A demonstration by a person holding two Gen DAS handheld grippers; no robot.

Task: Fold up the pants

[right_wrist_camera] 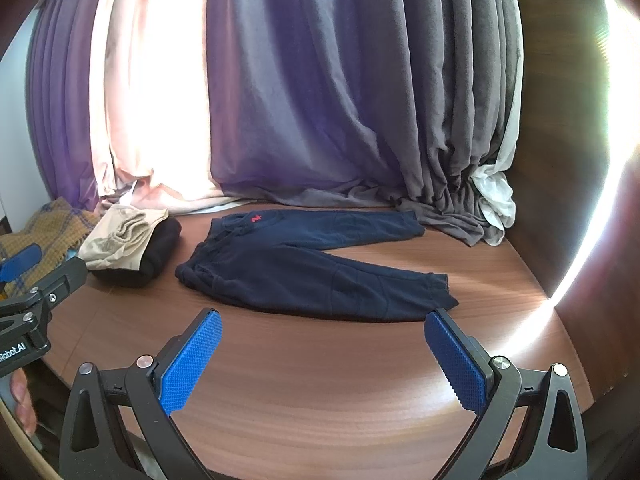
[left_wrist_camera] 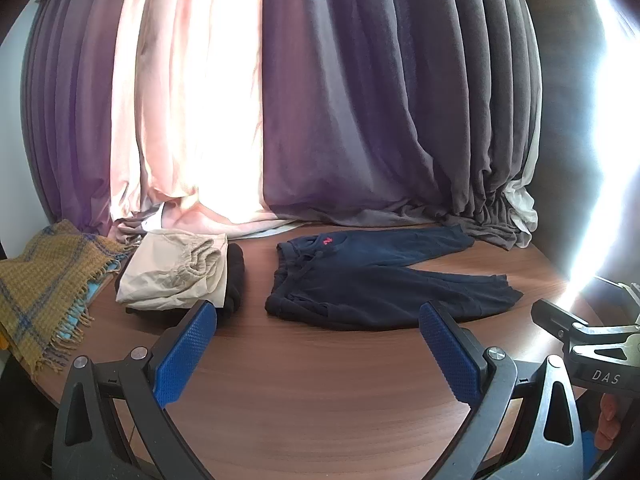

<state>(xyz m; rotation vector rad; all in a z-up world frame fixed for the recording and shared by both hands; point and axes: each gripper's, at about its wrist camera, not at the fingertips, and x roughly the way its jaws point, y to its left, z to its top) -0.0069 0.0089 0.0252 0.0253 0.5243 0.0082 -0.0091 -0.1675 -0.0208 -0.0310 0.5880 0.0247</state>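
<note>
Both grippers [left_wrist_camera: 318, 344] [right_wrist_camera: 323, 350] wide apart, hovering before pants [left_wrist_camera: 376, 280].

Brown wood-grain table [left_wrist_camera: 320, 380], surface bare at the near side. At the left, a stack of folded clothes: 1 beige garment [left_wrist_camera: 172, 272] on top of a black one [left_wrist_camera: 236, 276]. A mustard plaid scarf [left_wrist_camera: 44, 284] with fringe lies just beside the stack, at the table's left edge. Purple and grey curtains [left_wrist_camera: 340, 100] hang behind, hems bunched on the table; a pale pink panel [left_wrist_camera: 180, 100] is backlit.
</note>
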